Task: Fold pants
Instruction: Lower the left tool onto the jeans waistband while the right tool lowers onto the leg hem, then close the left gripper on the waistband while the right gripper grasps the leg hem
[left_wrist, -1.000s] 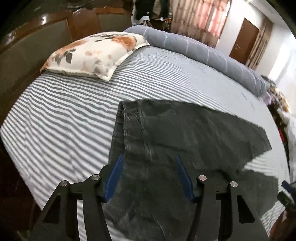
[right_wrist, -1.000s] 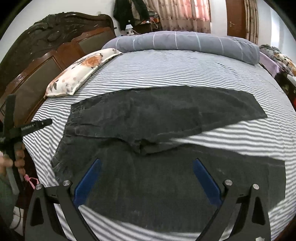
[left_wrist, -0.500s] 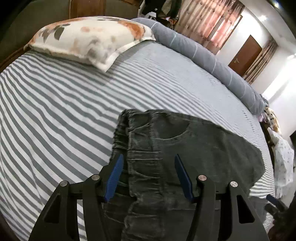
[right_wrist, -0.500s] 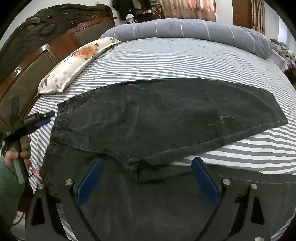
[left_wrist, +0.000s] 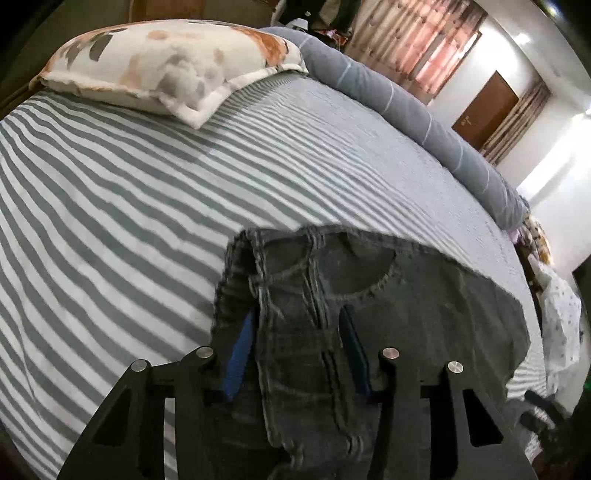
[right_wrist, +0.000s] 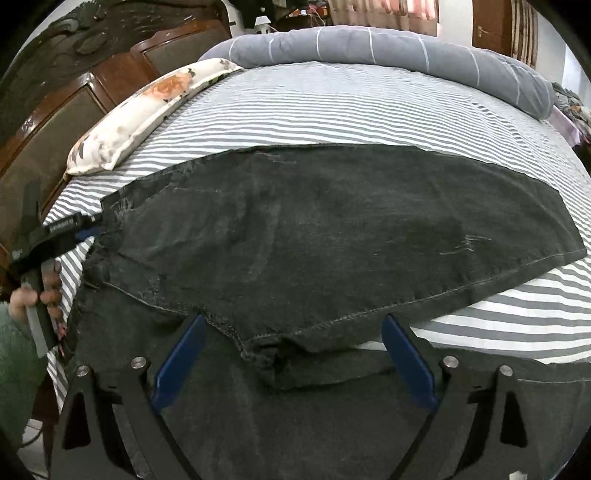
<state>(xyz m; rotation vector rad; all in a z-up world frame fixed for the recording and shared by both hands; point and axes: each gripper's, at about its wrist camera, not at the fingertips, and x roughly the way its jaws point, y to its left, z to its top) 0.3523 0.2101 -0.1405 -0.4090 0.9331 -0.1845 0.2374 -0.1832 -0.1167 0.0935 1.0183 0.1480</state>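
Observation:
Dark grey jeans (right_wrist: 332, 236) lie spread on a striped bed, one leg crossed over the other. In the left wrist view their waistband (left_wrist: 291, 288) with a pocket sits between my blue fingers. My left gripper (left_wrist: 295, 325) is open, its jaws on either side of a bunched fold of the waistband; it also shows in the right wrist view (right_wrist: 79, 227) at the waist's left end. My right gripper (right_wrist: 291, 332) is wide open, low over the crotch seam (right_wrist: 266, 343), with the upper leg's edge between its fingers (right_wrist: 181, 354).
A floral pillow (left_wrist: 166, 62) and a long grey bolster (right_wrist: 388, 48) lie at the head and far side of the striped bed (left_wrist: 110, 192). A dark wooden headboard (right_wrist: 74, 85) stands at the left. Clothes pile (left_wrist: 557, 314) at the right.
My left gripper has moved forward and down onto the waistband, whose fold now sits between its jaws. My right gripper has moved forward and lower to the crotch seam.

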